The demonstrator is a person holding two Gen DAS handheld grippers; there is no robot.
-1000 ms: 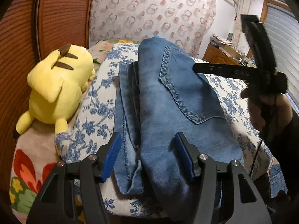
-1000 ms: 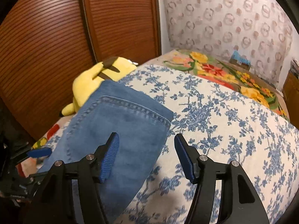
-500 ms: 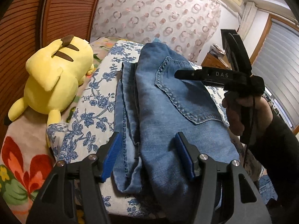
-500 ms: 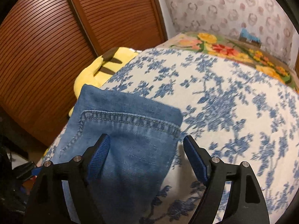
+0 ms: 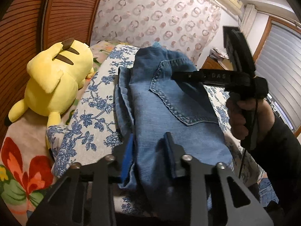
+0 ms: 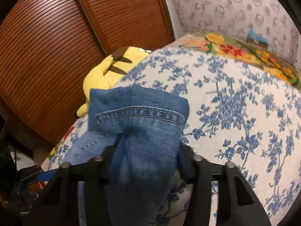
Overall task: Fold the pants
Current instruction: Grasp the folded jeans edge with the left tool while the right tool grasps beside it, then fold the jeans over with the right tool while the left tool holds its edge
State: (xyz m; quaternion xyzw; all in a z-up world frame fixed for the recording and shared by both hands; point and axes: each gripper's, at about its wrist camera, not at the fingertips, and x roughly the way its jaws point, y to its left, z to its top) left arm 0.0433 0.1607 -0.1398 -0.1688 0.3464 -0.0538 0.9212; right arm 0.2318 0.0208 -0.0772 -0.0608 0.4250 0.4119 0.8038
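Observation:
Blue jeans (image 5: 169, 113) lie folded lengthwise on a blue-flowered bedcover (image 5: 90, 116), back pocket up. My left gripper (image 5: 149, 155) is at their near end. Its jaws are closing, and a bunched fold of denim sits pinched between the pads. At the far end a hand (image 5: 242, 116) holds my right gripper (image 5: 175, 75) low over the cloth. In the right wrist view the jeans (image 6: 146, 124) fill the gap of the right gripper (image 6: 148, 150). Its jaws are closing too, and the denim puckers between them just below the stitched edge. The pads themselves are hidden by cloth.
A yellow plush toy (image 5: 54, 82) lies beside the jeans on a bright flowered blanket (image 5: 24, 165), against brown louvred doors (image 6: 56, 56). A patterned curtain (image 5: 160, 18) hangs behind the bed. A wooden dresser (image 5: 216, 64) and window blinds (image 5: 278, 71) stand to the right.
Both pairs of jaws have narrowed onto the denim, which now bunches between them. The right gripper came down and forward over the far end of the jeans. The left gripper stayed put.

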